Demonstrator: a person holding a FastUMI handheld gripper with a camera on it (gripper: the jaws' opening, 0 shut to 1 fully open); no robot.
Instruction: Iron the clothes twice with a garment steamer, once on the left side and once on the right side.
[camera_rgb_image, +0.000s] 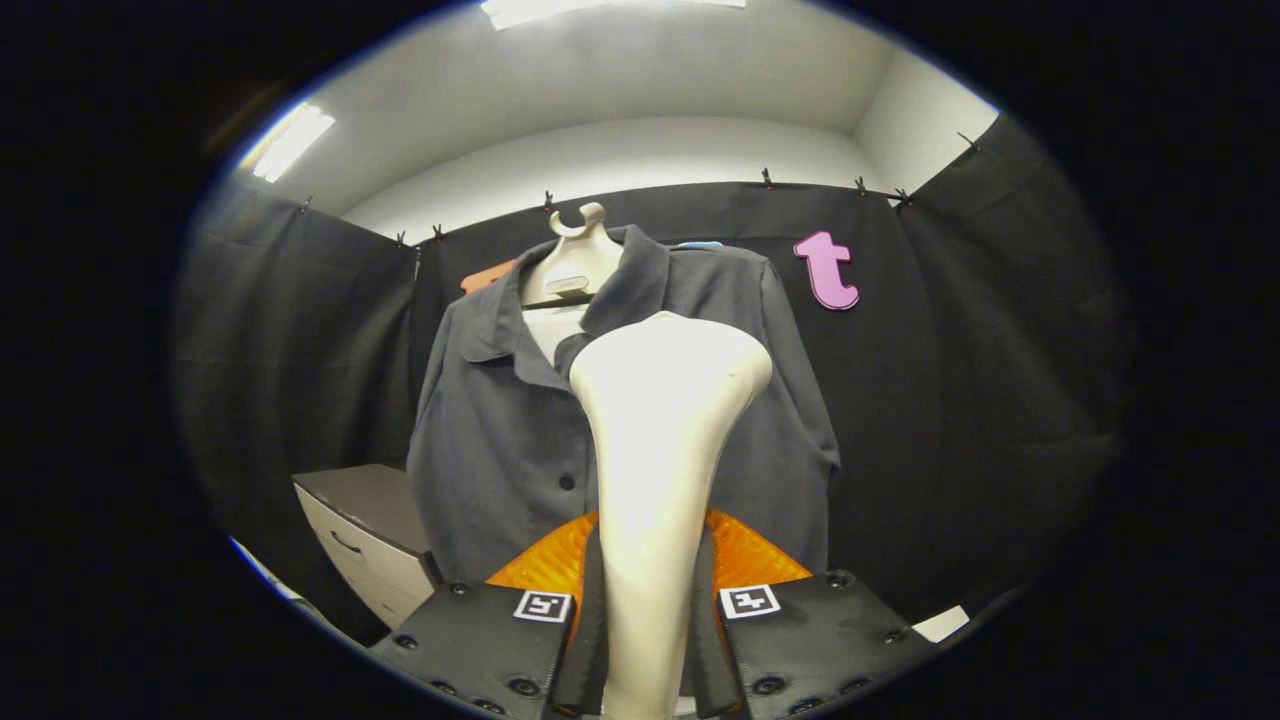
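Your tool (655, 600) grips the cream garment steamer (660, 420) between both fingers, its head upright just before the dark shirt (500, 440) on its hanger (572, 262).

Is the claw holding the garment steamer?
Yes: the claw has both fingers pressed on the cream steamer's handle, in front of the hanging shirt.

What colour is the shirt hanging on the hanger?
Dark grey shirt with dark buttons, seen in the gripper view.
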